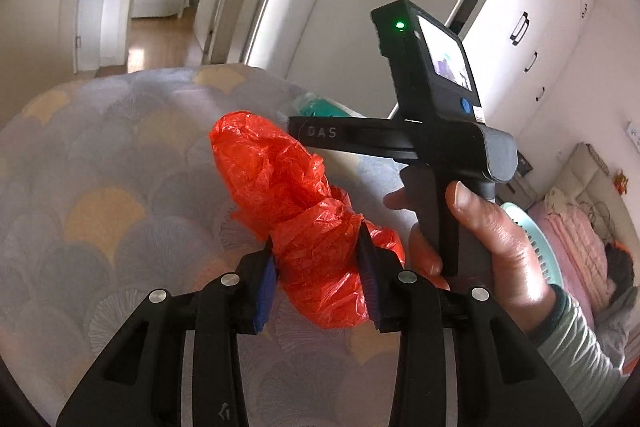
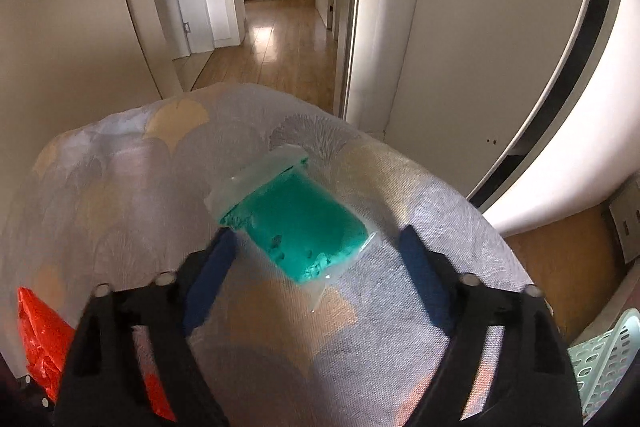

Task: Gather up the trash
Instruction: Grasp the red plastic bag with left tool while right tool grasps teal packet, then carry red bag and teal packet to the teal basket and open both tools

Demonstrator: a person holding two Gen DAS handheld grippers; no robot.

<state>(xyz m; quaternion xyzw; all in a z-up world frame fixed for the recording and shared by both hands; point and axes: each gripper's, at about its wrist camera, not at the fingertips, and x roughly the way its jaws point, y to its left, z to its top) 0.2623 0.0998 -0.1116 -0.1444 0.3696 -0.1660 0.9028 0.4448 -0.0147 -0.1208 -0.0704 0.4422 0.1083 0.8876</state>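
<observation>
My left gripper point(image 1: 320, 267) is shut on a crumpled red plastic bag point(image 1: 280, 171) and holds it above the patterned cloth surface point(image 1: 100, 167). The red bag also shows in the right wrist view point(image 2: 40, 331) at the lower left. A clear pouch with green contents point(image 2: 296, 219) lies on the cloth point(image 2: 120, 187). My right gripper point(image 2: 316, 267) is open, its blue pads on either side of the pouch's near end, just above it. The right gripper's body and the hand holding it point(image 1: 480, 227) show in the left wrist view; the pouch point(image 1: 320, 105) peeks out behind it.
A pale green perforated basket point(image 2: 600, 367) stands at the lower right, also in the left wrist view point(image 1: 532, 231). A white wardrobe point(image 1: 540, 7) is on the right. A hallway with wooden floor point(image 2: 276, 47) lies beyond the cloth's far edge. A person lies on a pink bed point(image 1: 580, 239).
</observation>
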